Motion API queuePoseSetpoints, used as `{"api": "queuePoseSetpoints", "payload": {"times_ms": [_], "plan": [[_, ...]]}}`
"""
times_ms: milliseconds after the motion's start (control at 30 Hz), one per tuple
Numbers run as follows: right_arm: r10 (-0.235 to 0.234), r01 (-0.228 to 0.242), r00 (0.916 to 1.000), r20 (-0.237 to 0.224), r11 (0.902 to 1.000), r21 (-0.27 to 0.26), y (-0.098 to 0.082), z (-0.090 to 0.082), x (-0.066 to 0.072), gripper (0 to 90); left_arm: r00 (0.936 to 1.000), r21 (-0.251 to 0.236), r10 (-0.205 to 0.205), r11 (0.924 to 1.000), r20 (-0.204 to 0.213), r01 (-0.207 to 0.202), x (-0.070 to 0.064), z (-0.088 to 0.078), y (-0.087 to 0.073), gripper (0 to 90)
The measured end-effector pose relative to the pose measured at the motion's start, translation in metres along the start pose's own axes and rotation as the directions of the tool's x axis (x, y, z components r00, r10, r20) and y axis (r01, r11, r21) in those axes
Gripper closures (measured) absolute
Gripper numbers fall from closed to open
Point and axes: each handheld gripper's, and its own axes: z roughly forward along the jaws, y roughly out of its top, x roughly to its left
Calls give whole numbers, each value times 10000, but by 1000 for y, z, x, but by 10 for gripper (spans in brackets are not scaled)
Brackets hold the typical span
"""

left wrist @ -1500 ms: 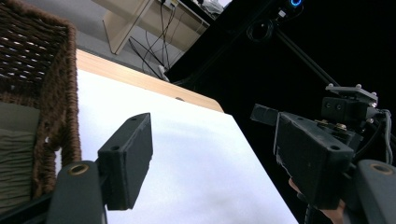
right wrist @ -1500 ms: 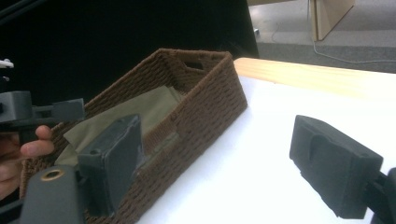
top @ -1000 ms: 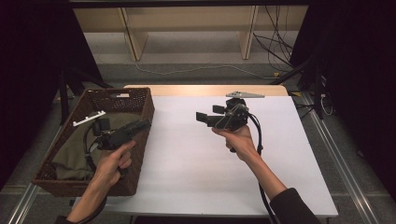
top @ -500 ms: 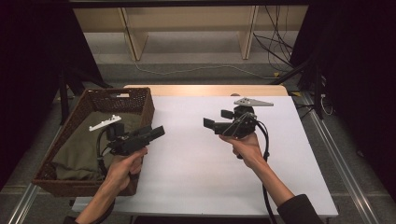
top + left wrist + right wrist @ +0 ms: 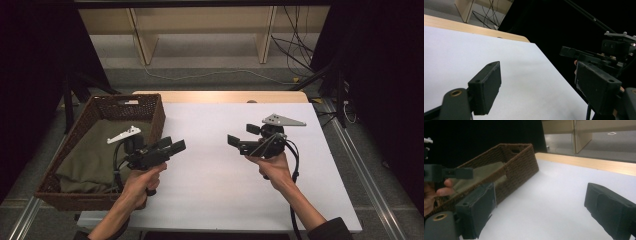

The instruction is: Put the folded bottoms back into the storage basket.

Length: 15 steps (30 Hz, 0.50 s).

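Facing across table — left gripper, right gripper.

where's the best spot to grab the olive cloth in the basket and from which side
Probably from above, with the left gripper, which is nearer. The olive cloth lies loosely flat along the bottom of the wicker basket, whose woven walls block any sideways approach. Pinch a raised fold near the cloth's middle, away from the walls, rather than a flat patch; which fold stands highest is hard to tell.
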Motion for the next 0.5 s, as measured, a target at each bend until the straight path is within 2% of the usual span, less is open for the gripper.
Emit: {"api": "queuePoseSetpoints", "payload": {"times_ms": [333, 500], "plan": [[59, -58, 10000, 9, 9997, -247, -12, -23, -2, 113, 9992, 355, 383, 9986, -82, -379, -3, 6, -10, 209], [96, -96, 10000, 5, 9996, -261, -20, -32, -1, 117, 9984, 474, 555, 9974, -114, -549, 0, 7, -18, 208]]}}
